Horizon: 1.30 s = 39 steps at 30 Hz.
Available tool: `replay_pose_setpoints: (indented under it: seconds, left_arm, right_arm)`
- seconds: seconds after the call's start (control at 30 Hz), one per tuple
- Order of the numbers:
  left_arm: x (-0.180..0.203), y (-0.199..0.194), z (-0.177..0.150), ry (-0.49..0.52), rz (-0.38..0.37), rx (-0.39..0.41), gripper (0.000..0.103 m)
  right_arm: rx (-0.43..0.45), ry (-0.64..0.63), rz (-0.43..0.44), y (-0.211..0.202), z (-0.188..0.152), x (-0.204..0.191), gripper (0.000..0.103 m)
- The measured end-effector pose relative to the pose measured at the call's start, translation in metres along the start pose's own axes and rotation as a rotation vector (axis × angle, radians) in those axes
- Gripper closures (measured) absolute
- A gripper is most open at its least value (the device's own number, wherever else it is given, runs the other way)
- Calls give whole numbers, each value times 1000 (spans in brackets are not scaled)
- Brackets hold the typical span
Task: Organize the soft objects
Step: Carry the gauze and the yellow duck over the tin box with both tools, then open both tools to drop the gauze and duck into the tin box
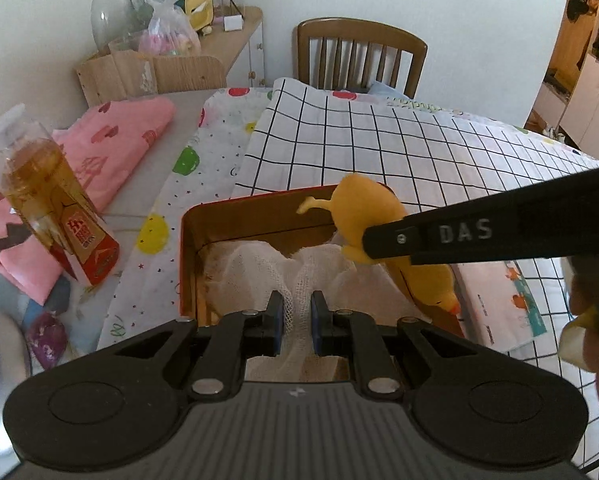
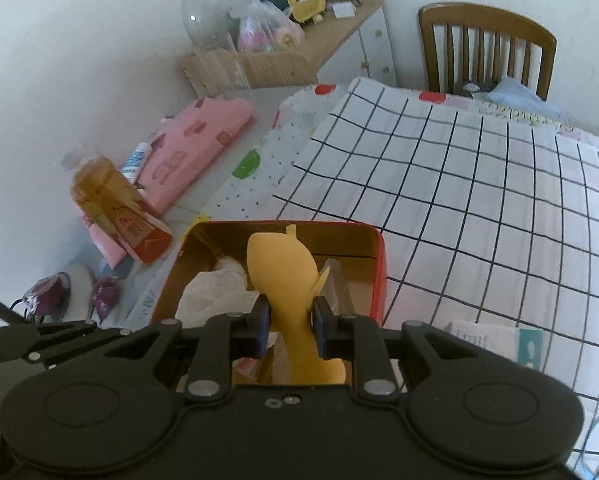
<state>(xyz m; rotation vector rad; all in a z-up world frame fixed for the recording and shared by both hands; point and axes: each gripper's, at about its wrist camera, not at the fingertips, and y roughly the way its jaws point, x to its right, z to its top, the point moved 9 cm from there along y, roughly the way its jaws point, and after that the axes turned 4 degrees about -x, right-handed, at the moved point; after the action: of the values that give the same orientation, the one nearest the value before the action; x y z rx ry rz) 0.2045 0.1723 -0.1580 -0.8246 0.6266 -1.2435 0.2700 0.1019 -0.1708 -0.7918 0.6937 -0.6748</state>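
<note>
My left claw [image 1: 295,312] pinches white gauze [image 1: 299,276] inside the red box [image 1: 187,240]; my right claw [image 2: 289,316] grips a yellow rubber chicken [image 2: 283,264] above it. Next: lower, then release both.

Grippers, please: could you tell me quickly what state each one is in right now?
Left gripper: closed on the white gauze cloth over the red box.
Right gripper: closed on the yellow rubber chicken.

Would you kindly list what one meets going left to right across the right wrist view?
Amber liquid bottle → white gauze cloth → yellow rubber chicken → black-and-white grid cloth.
</note>
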Motion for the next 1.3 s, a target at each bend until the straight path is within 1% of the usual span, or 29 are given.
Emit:
replay_pose_setpoints:
  seconds: [0.13, 0.33, 0.5, 0.67, 0.77, 0.9, 1.2, 1.27, 1.3]
  left_arm:
    - [0, 12, 5, -11, -13, -12, 90]
    - [3, 29, 5, -3, -3, -49, 90]
    - [6, 40, 3, -3, -8, -78, 90]
    - [5, 50, -1, -20, -19, -110, 89]
    - [4, 54, -3, -24, -8, -122, 89]
    - [4, 56, -4, -29, -12, -130, 89]
    - [4, 52, -4, -31, -11, -125, 89]
    - [4, 51, -4, -31, -8, -123, 87]
    - [4, 50, -4, -31, -9, -120, 84]
  right_arm:
    - [-19, -7, -9, 14, 5, 4, 82]
    - [-53, -24, -40, 34, 4, 9, 81]
    - [-61, -57, -57, 39, 3, 10, 78]
    - [-63, -60, -54, 41, 3, 12, 75]
    - [-60, -68, -50, 41, 3, 12, 75]
    - [-50, -82, -46, 38, 4, 11, 73]
    - [-14, -90, -16, 20, 5, 6, 69]
    - [-6, -93, -13, 15, 4, 5, 69]
    - [0, -93, -12, 12, 4, 6, 69]
